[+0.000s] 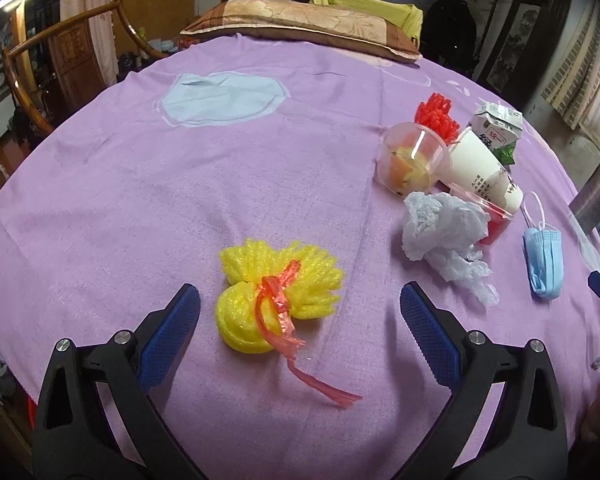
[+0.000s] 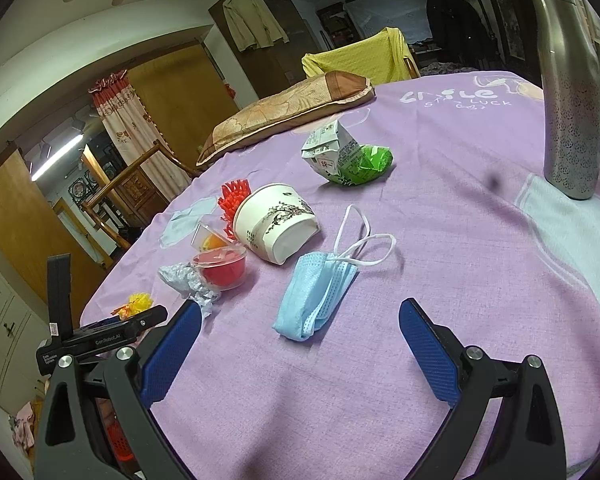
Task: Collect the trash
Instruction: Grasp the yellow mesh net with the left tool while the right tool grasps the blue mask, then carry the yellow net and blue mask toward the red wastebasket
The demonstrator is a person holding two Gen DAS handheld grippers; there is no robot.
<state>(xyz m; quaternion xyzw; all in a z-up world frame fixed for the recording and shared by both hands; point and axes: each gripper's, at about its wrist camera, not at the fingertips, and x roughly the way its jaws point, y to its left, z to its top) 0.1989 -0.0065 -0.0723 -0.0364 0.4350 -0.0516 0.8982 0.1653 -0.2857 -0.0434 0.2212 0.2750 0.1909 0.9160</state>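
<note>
The trash is spread over a table (image 1: 100, 208) covered with a purple cloth, and nothing has been picked up yet; the step in hand is judged to be the approach to the first grasps.

The left gripper (image 1: 300, 304) is held with its fingers spread wide and empty, and the yellow foam net (image 1: 276, 292), tied with a red plastic strip (image 1: 284, 320), lies on the cloth between the blue pads, slightly ahead of the tips. The right gripper (image 2: 300, 320) is likewise released and empty, with the folded blue face mask (image 2: 312, 296) lying between and just beyond its fingers, ear loops trailing away from it.

Further off, a cluster is seen: a crumpled white plastic bag (image 1: 444, 236), a clear cup (image 1: 412, 156) with fruit scraps on its side, a paper cup (image 2: 276, 220) tipped over, a small lidded cup of red jelly (image 2: 222, 266), a red foam net (image 1: 436, 114) and a crushed carton (image 2: 340, 156). A steel bottle (image 2: 568, 92) stands upright on a pale patch at the right and is probably not trash.

No bin is clearly shown. For the next move, each gripper would need to be lowered until the pads bracket its item, then closed gently; the mask lies flat, so a low pinch against the cloth is likely called for, while the foam net is expected to compress easily.
</note>
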